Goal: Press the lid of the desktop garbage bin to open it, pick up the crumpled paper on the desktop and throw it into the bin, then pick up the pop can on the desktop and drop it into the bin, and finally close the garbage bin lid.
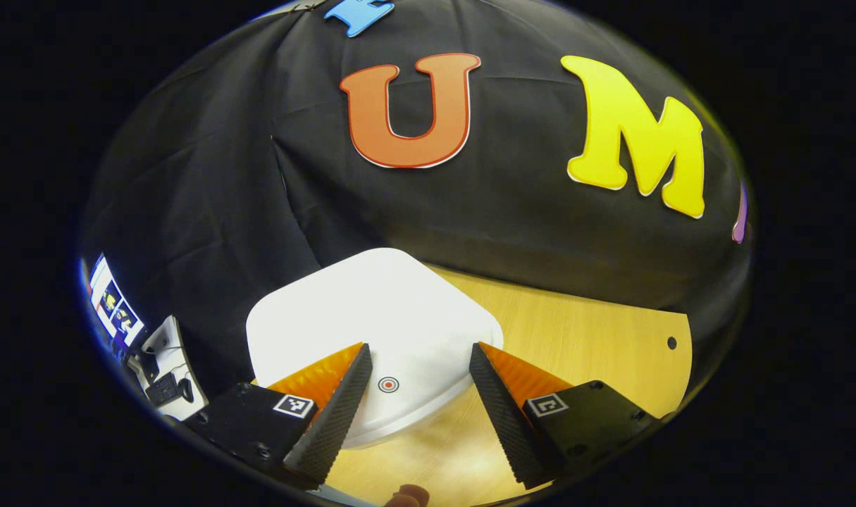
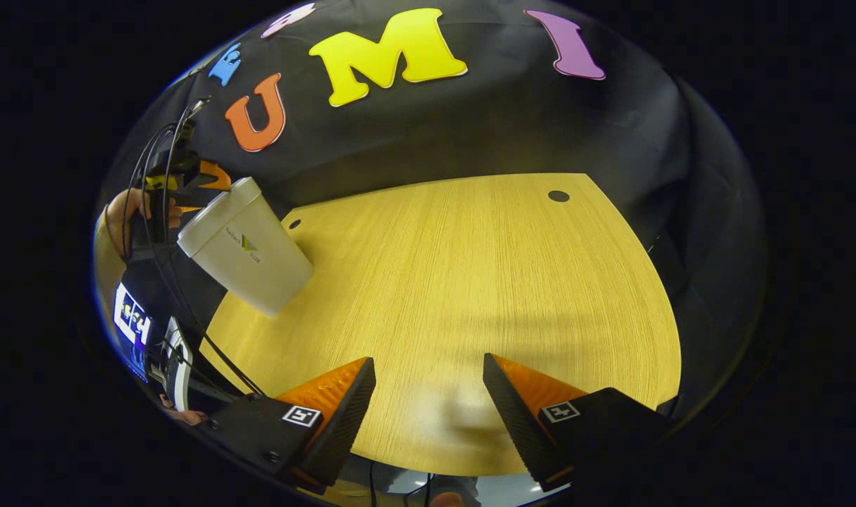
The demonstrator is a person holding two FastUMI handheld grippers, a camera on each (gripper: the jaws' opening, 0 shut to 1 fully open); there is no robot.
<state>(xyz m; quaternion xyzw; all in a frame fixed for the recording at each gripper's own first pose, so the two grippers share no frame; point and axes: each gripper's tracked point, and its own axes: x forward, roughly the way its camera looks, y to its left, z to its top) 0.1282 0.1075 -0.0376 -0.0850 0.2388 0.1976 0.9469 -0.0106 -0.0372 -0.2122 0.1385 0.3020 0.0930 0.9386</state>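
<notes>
The white desktop bin stands at the table's left edge, its flat white lid shut. A small round press mark sits on the lid's near side. My left gripper hovers open right above that lid, fingers spread to either side of the mark. In the right gripper view the left gripper and the hand holding it appear just over the bin. My right gripper is open above the near edge of the bare wooden table, with nothing between its fingers.
The tabletop has small round holes near its far corners. A screen and desk gear lie beyond the table's left side. Black cloth walls close off the back and right.
</notes>
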